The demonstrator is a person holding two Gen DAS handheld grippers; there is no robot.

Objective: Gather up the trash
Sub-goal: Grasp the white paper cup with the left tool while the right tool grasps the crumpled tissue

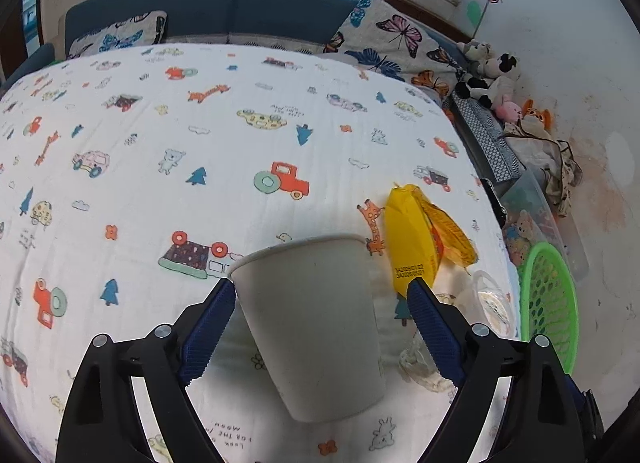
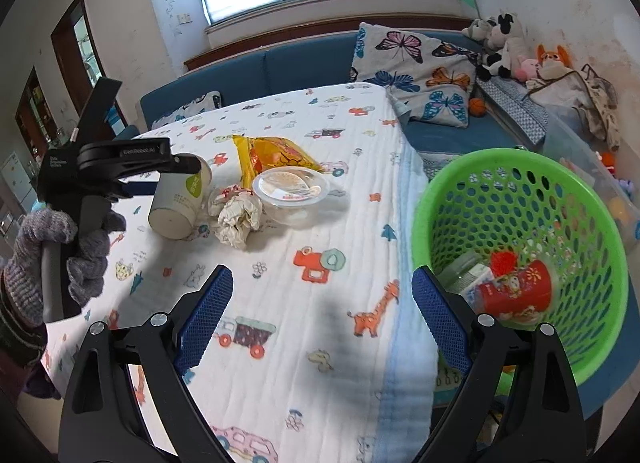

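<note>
Paper cup (image 1: 316,327) is lying tilted on the bench, rim pointing away from me; my left gripper (image 1: 320,291) is straddling it, spread wide, while my right gripper (image 2: 322,283) is hovering unclenched.

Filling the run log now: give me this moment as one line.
left tool: open around paper cup, not clamped | right tool: open, empty | green basket: holds red carton | still on bed: yellow wrapper, crumpled paper, clear lidded tub
</note>
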